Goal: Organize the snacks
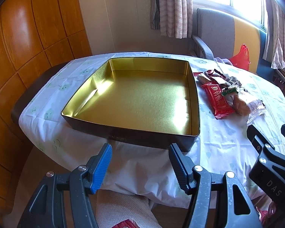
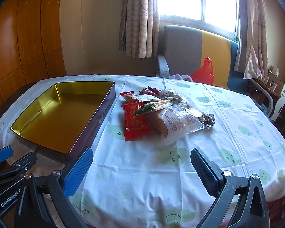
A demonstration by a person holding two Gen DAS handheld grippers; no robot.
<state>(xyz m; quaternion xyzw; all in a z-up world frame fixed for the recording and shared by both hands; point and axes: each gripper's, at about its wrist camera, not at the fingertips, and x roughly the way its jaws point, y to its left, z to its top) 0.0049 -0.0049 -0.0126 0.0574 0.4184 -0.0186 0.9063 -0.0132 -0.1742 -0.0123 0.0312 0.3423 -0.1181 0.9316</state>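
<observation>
Showing, in the left wrist view, one gold-lined tin [image 1: 142, 98] just beyond the left gripper [image 1: 140, 163], jaws apart and empty, and, in the right wrist view, one snack pile [image 2: 161, 112] beside the tin's right wall, ahead of the right gripper [image 2: 142, 171], jaws apart, bare tablecloth [image 2: 142, 171] between.

Left claw [image 1: 140, 166]: lower centre of left wrist view, jaws spread wide, nothing between pads, blue pad on left finger. Right claw [image 2: 141, 171]: lower centre of right wrist view, jaws likewise wide apart, empty; also visible at right edge of left wrist view.
</observation>
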